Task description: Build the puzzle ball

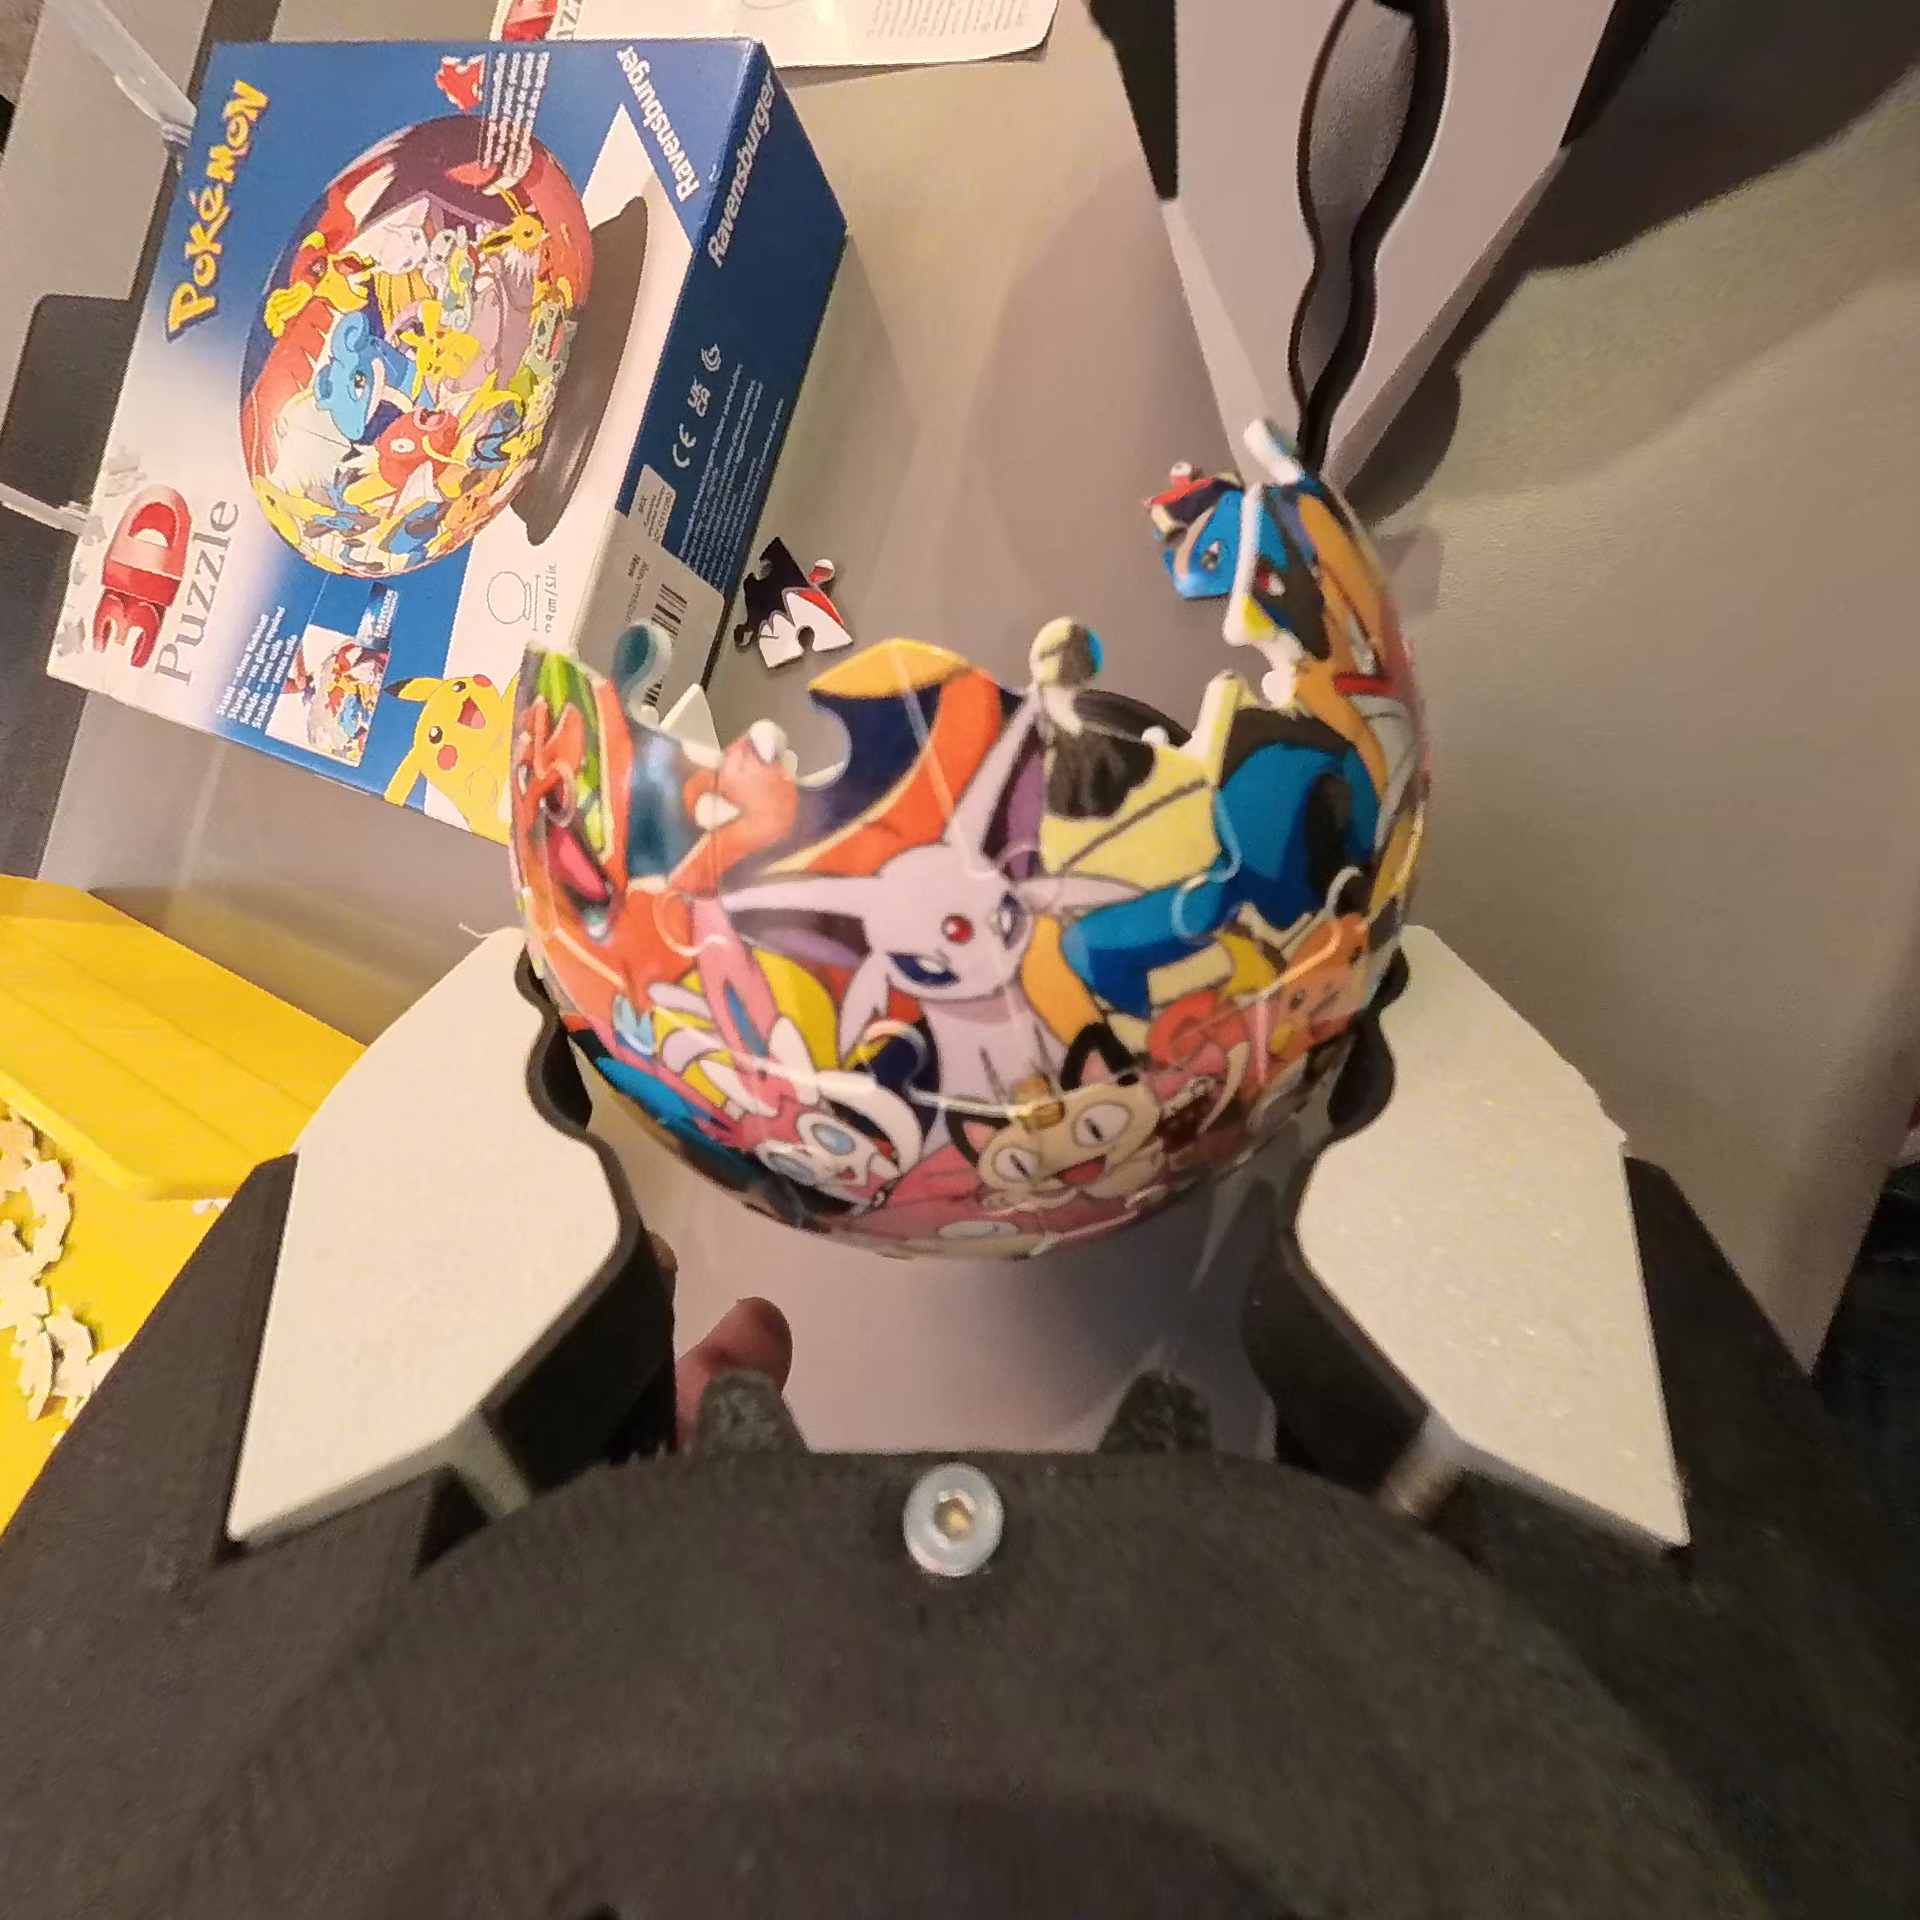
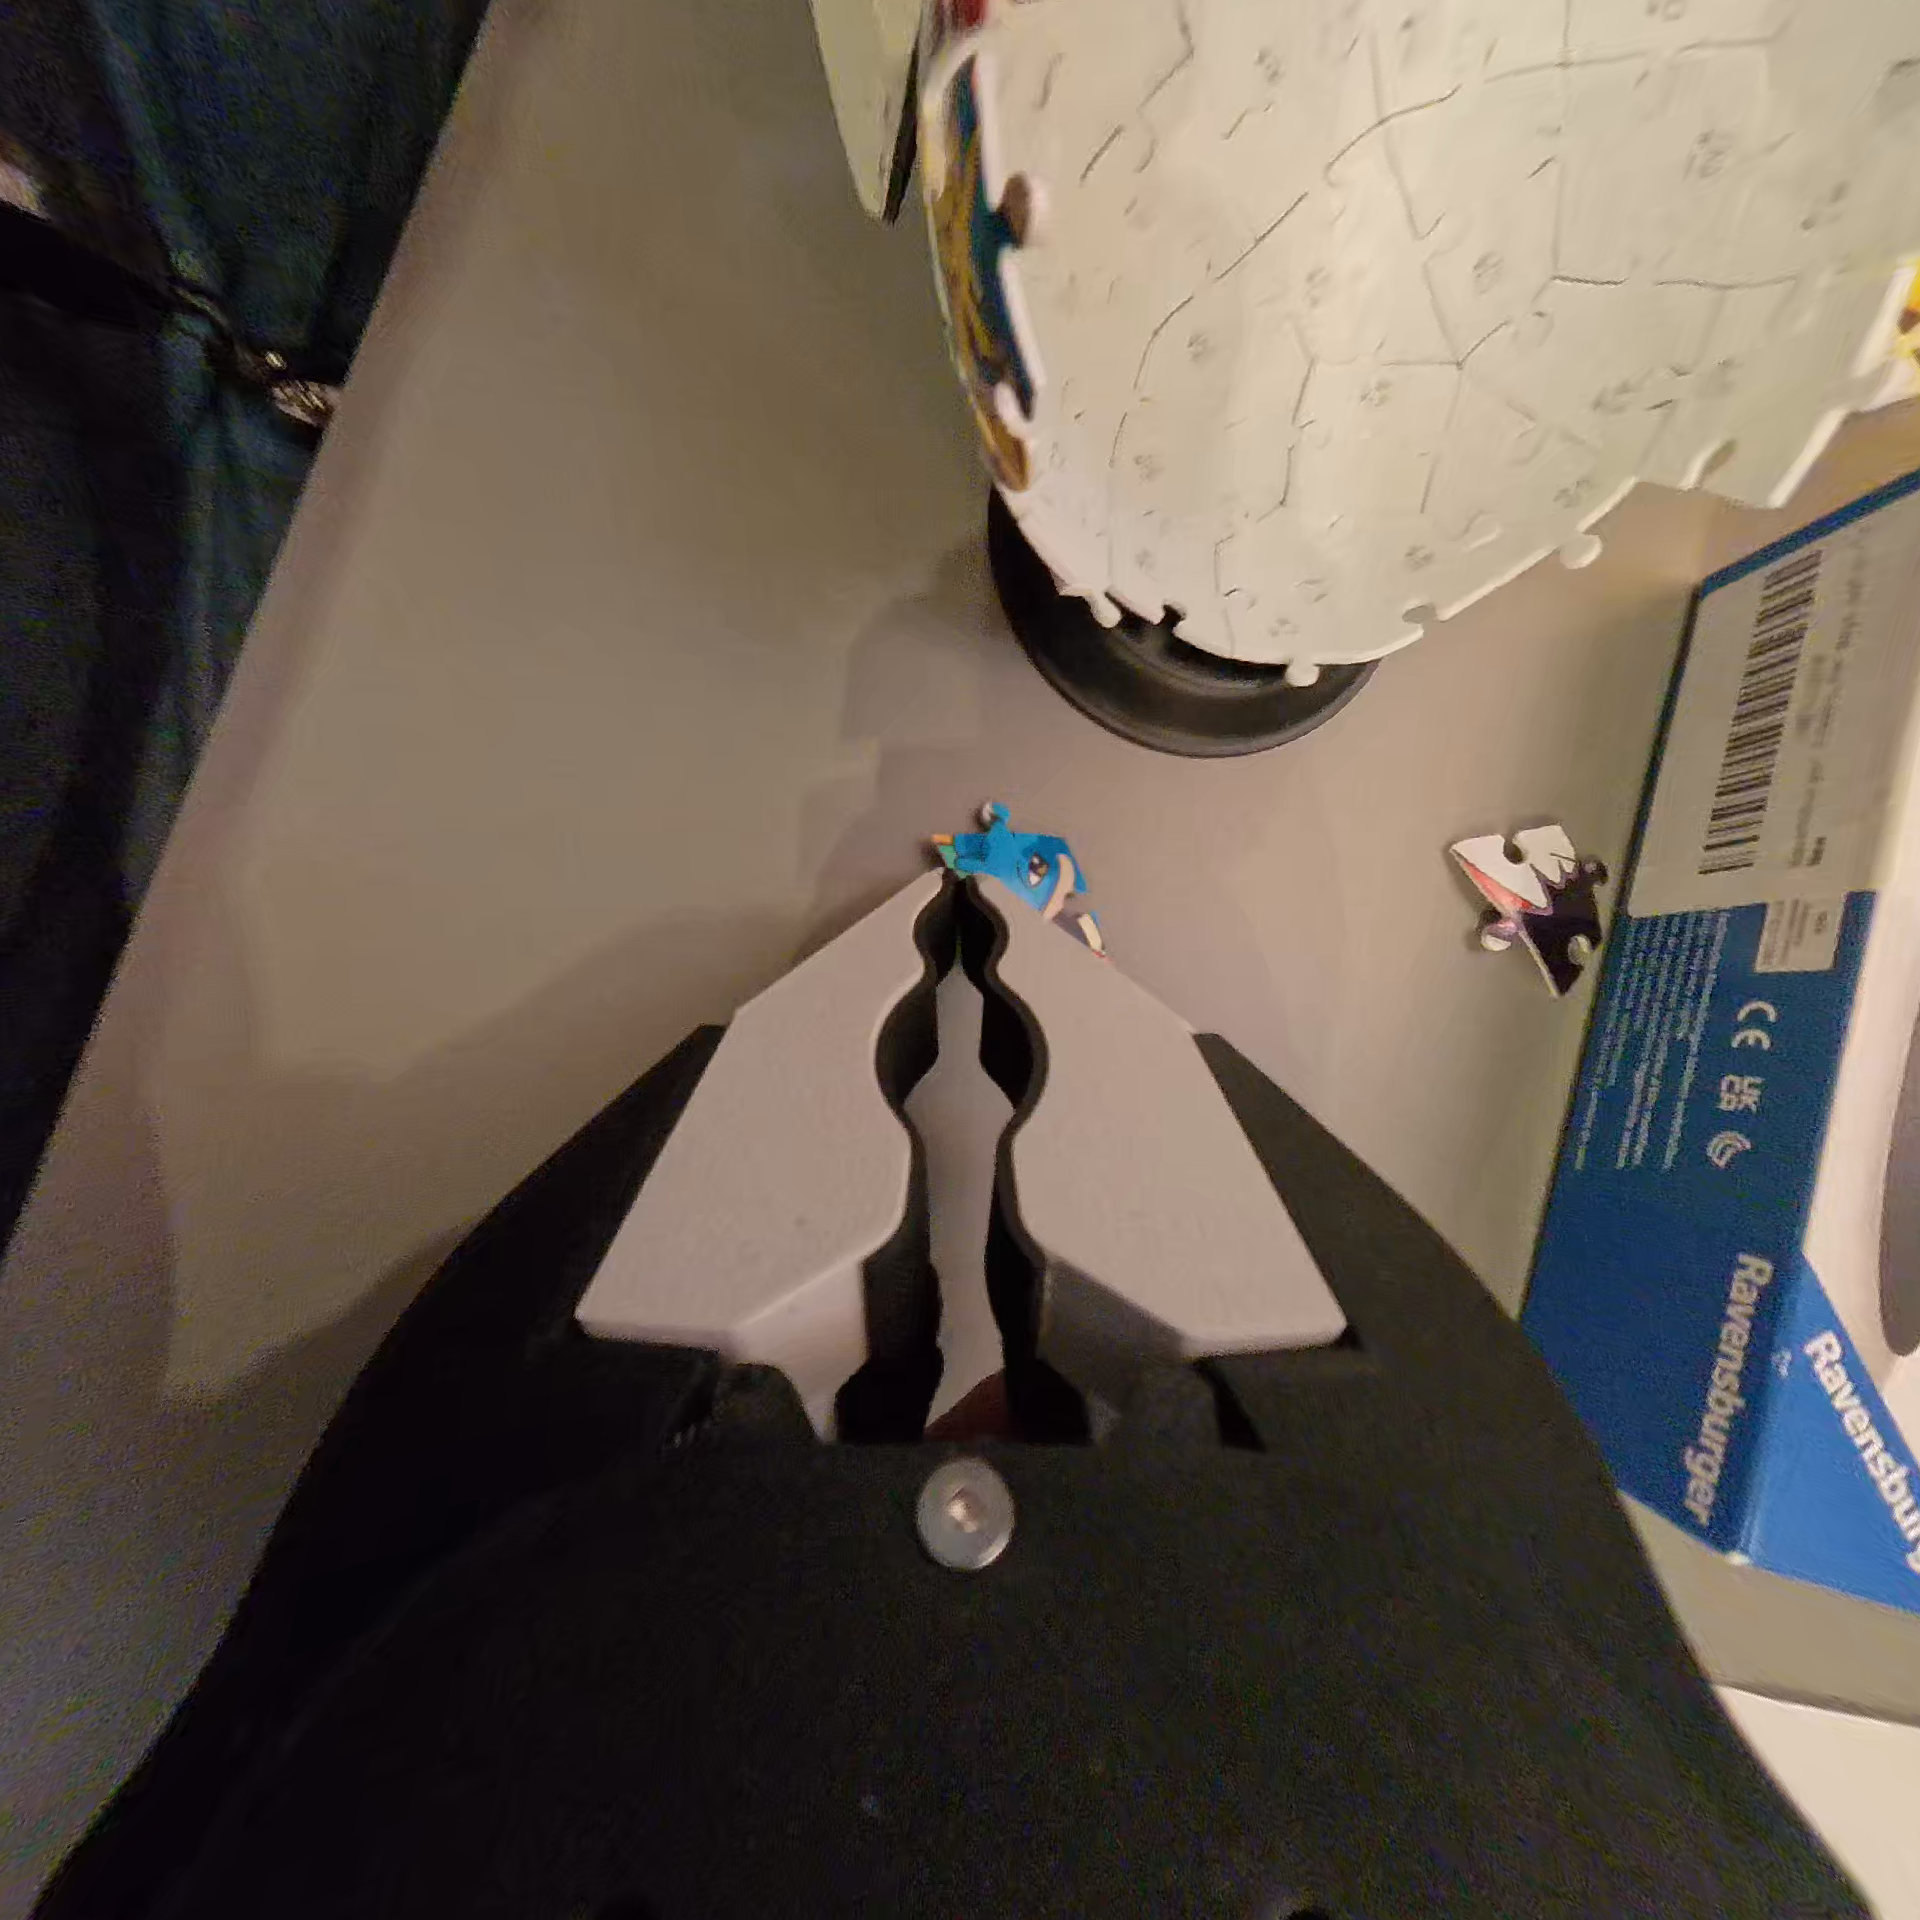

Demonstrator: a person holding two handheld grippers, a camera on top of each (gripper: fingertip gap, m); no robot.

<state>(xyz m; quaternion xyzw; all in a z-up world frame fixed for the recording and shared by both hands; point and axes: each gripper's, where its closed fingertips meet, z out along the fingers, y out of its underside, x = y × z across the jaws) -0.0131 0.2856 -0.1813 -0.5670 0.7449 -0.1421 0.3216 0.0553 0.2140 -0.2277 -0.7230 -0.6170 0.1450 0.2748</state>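
Note:
The partly built puzzle ball (image 1: 966,914) is an open colourful shell with a jagged rim. My left gripper (image 1: 961,997) is shut on it, one pale finger on each side. In the right wrist view its white inner side (image 2: 1403,312) shows, above a black ring stand (image 2: 1174,686). I cannot tell whether the two touch. My right gripper (image 2: 951,894) is shut on a small blue puzzle piece (image 2: 1013,862) at its tips. In the left wrist view that gripper (image 1: 1311,426) holds the piece (image 1: 1205,540) close to the ball's upper right rim.
A loose dark puzzle piece (image 1: 790,603) (image 2: 1527,904) lies on the grey table beside the blue puzzle box (image 1: 416,416) (image 2: 1745,1091). A yellow tray (image 1: 135,1039) with several pale pieces (image 1: 42,1299) sits at the left. Paper sheets lie at the far edge.

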